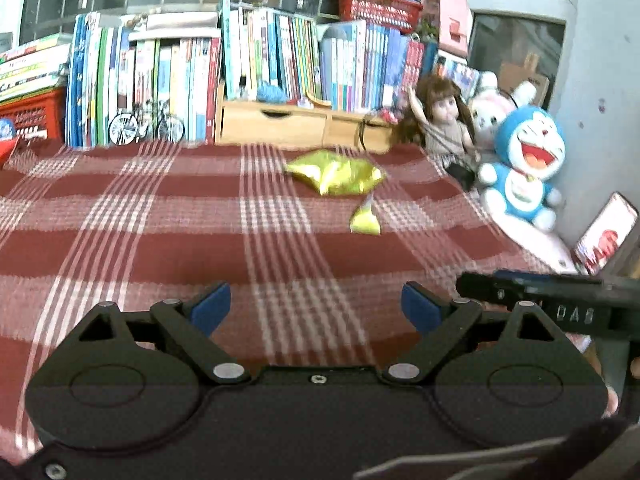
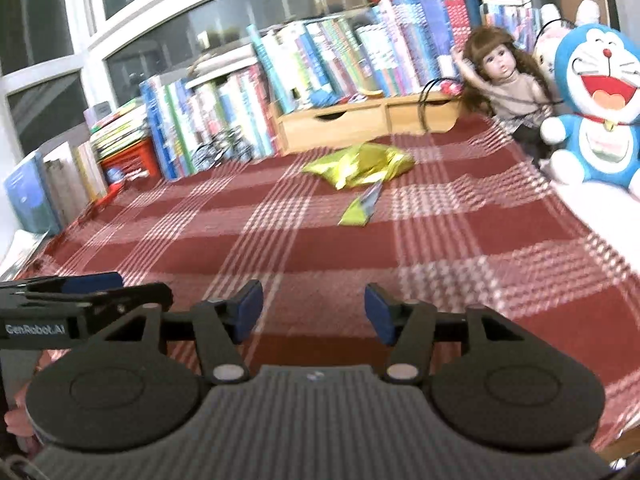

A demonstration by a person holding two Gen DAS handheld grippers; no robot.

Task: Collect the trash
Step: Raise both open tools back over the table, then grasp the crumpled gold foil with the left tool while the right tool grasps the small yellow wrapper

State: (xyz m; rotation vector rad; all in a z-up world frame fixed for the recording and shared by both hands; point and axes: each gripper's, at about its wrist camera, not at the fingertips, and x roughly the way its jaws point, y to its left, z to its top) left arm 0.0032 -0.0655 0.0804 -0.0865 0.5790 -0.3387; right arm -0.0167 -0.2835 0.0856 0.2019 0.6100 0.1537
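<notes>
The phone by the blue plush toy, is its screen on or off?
On. The phone, propped beside the blue plush toy, shows a lit picture with red shapes on its screen.

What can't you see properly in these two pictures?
- Book spines: both views, too blurred to read.
- Phone screen: left wrist view, small and cut by the edge.
- White rabbit toy: right wrist view, mostly behind the blue cat plush.
- Gold wrapper: any print blurred.
</notes>
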